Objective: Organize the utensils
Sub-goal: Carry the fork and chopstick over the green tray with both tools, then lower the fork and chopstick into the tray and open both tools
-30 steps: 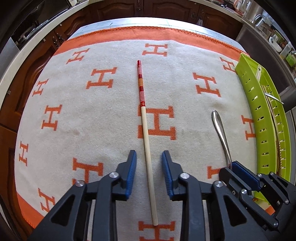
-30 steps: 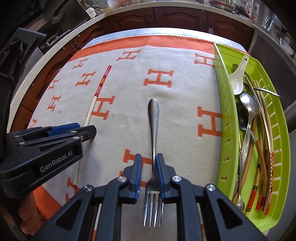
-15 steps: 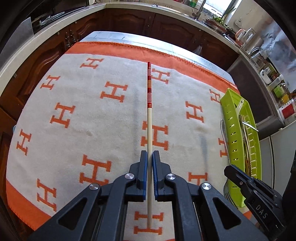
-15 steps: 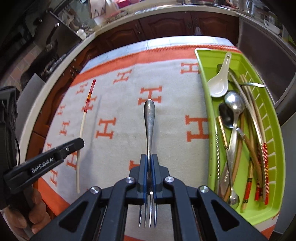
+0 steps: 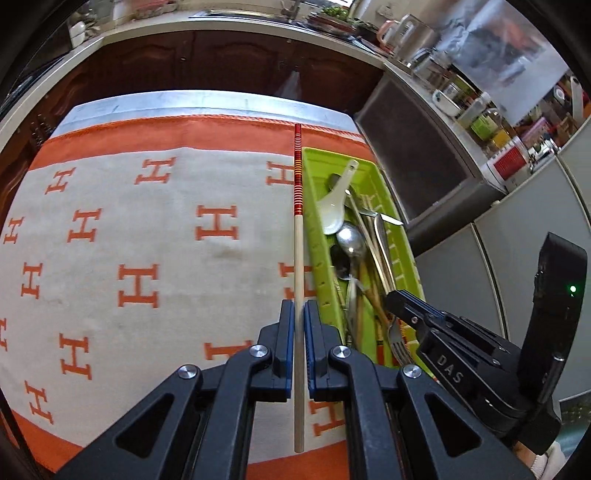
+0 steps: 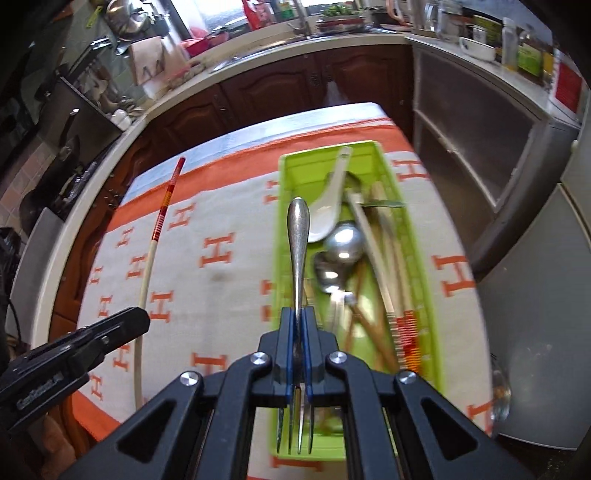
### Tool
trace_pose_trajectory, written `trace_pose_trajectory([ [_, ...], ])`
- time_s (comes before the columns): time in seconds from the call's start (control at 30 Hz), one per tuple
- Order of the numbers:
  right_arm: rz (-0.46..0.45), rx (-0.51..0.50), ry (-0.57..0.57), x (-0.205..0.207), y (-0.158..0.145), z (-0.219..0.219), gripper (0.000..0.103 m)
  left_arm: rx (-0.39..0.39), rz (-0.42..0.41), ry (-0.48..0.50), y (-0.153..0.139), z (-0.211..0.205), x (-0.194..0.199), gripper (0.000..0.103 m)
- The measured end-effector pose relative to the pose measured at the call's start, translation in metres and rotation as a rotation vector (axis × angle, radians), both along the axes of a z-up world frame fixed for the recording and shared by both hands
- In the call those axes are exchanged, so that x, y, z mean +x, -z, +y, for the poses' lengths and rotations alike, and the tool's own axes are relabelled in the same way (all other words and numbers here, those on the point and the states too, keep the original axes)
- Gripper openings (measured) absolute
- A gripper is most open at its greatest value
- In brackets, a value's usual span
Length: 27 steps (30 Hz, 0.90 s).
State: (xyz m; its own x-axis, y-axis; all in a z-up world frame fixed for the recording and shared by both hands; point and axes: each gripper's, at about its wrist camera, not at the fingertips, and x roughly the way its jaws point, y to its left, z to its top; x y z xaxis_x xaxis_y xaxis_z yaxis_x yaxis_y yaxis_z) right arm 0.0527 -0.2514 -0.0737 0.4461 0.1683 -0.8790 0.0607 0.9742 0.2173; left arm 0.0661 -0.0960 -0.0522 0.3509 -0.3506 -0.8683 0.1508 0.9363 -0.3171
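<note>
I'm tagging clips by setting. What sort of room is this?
Most likely a home kitchen: dark wooden cabinets under a curved countertop, a faucet at the back, and a green utensil tray on the cloth-covered table.

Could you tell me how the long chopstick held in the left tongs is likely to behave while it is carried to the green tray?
The chopstick looks straight and unbent, so probably stiff. The left tongs grip it well toward one end, so the long free end may swing or pivot. Being round and slim, it could roll once released in the green tray.
</note>
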Motion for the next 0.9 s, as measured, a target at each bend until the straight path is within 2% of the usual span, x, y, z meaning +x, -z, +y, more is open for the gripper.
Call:
trace_pose_trajectory([
  [0.13, 0.032, -0.013, 0.024, 0.004, 0.011, -0.027, 0.004, 0.006, 0.037, 0.049, 0.009, -0.037, 0.004, 0.003],
  [0.3, 0.050, -0.014, 0.007, 0.013, 0.018, -0.042, 0.005, 0.010, 0.093, 0.044, 0.026, -0.062, 0.010, 0.003],
  [0.4, 0.056, -0.006, -0.011, 0.020, 0.020, -0.046, 0.006, 0.036, 0.098, 0.037, 0.032, -0.070, 0.014, 0.004],
  [0.43, 0.056, -0.004, -0.015, 0.021, 0.020, -0.046, 0.006, 0.052, 0.095, 0.031, 0.035, -0.071, 0.016, 0.006],
  [0.57, 0.039, 0.017, -0.020, 0.022, 0.016, -0.052, 0.007, 0.051, 0.104, -0.004, 0.036, -0.066, 0.015, 0.025],
  [0.67, 0.031, 0.025, -0.026, 0.019, 0.014, -0.054, 0.009, 0.065, 0.091, -0.019, 0.033, -0.061, 0.011, 0.029],
  [0.8, 0.039, 0.016, -0.042, 0.014, 0.014, -0.053, 0.009, 0.086, 0.070, -0.030, 0.028, -0.052, 0.005, 0.040],
  [0.9, 0.046, 0.016, -0.057, 0.009, 0.015, -0.049, 0.009, 0.120, 0.050, -0.034, 0.023, -0.044, -0.002, 0.043],
])
